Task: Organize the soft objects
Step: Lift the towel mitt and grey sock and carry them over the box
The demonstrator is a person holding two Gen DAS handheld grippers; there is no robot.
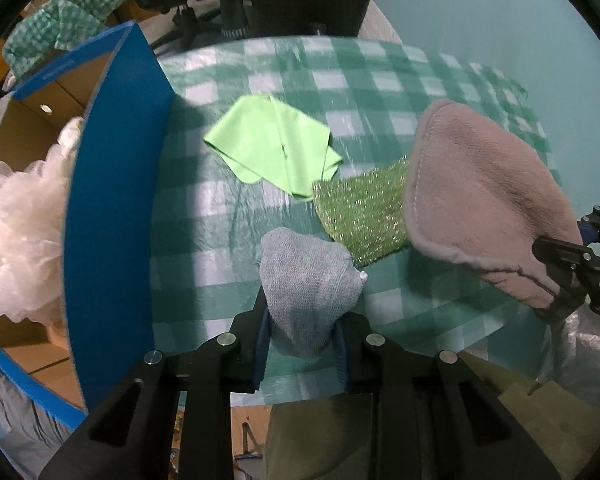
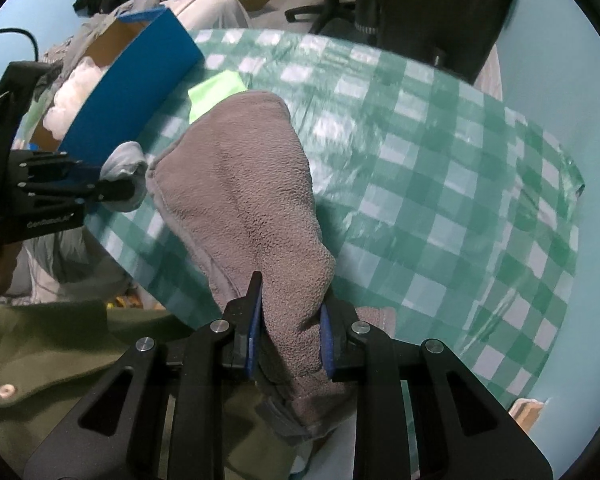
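Table (image 1: 380, 80) under a green-and-white checked cover fills the middle of both views. At its left edge in the left wrist view stands a blue-walled cardboard box (image 1: 112, 184), and a white mesh bath puff (image 1: 20, 240) lies inside it at the far left of the frame. In the right wrist view the same box sits in the upper left.

A pinkish-grey fleece cloth (image 2: 252, 208) is the largest loose thing. It hangs in the centre of the right wrist view, off the table, and the right hand-held gripper (image 2: 290, 332) is clenched on its lower end, both blue pads pressing into the pile. In the left wrist view this cloth spreads across the right of the frame, its edge overlapping a sparkly green scrub pad (image 1: 360, 216) that lies on the table.

A bright green cloth (image 1: 272, 148), loosely folded, lies on the table just above and left of the scrub pad, touching its corner. In the right wrist view only a strip of it shows behind the fleece, near the box.

A small grey knitted cloth (image 1: 308, 280) sits bunched at lower centre of the left wrist view, raised above the table. The left hand-held gripper (image 1: 300, 344) grasps it, pads squeezing its lower part from both sides.
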